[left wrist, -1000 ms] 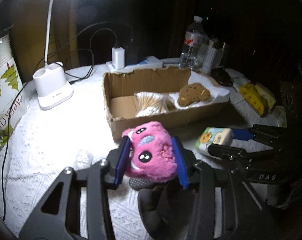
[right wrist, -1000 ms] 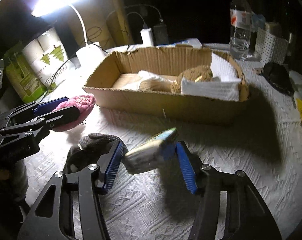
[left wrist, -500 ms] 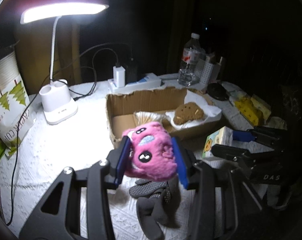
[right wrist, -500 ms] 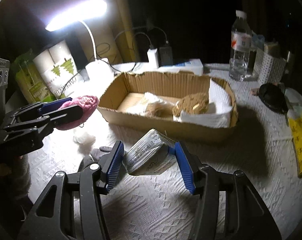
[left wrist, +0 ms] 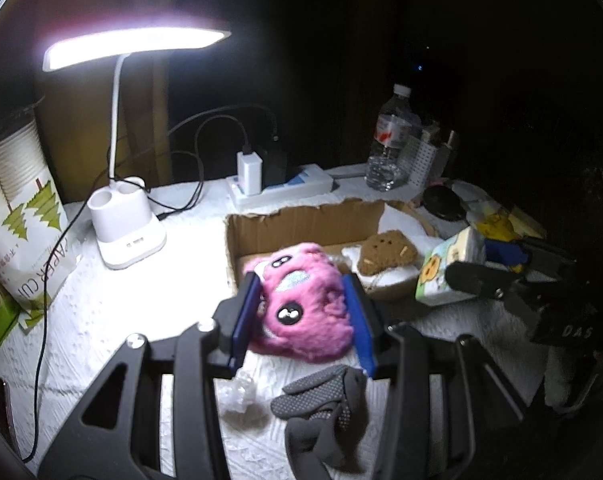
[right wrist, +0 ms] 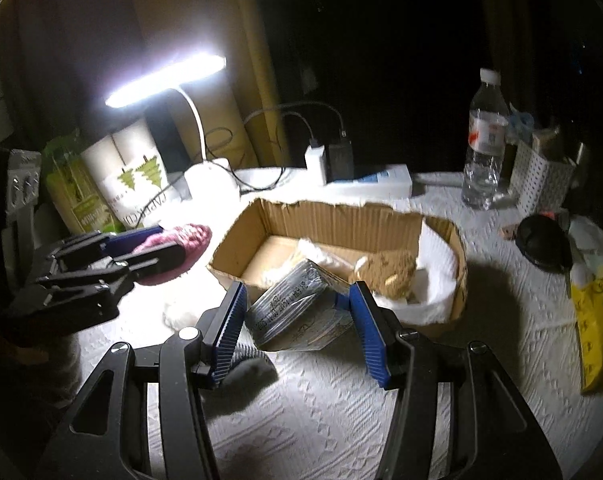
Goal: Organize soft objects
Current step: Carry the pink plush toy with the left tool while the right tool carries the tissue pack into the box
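Observation:
My left gripper (left wrist: pixel 303 320) is shut on a pink plush toy (left wrist: pixel 305 304) and holds it up in front of the near wall of an open cardboard box (left wrist: pixel 305 220). The toy also shows in the right wrist view (right wrist: pixel 177 244). My right gripper (right wrist: pixel 301 328) is shut on a soft tissue packet (right wrist: pixel 297 312), held above the cloth before the box (right wrist: pixel 341 220); the packet also shows in the left wrist view (left wrist: pixel 449 268). A brown sponge (left wrist: pixel 387 250) and white cloth lie in the box. A grey glove (left wrist: pixel 321 412) lies on the table below the left gripper.
A lit white desk lamp (left wrist: pixel 121 224) stands at the left, beside a paper-cup bag (left wrist: pixel 25 240). A power strip with chargers (left wrist: pixel 277 188) and a water bottle (left wrist: pixel 389 144) stand behind the box. A yellow packet (right wrist: pixel 597 320) and a black object (right wrist: pixel 541 244) lie at the right.
Both grippers have risen and drawn back from the table, each still holding its object. The packet has tilted in the right gripper. The glove is now fully visible below.

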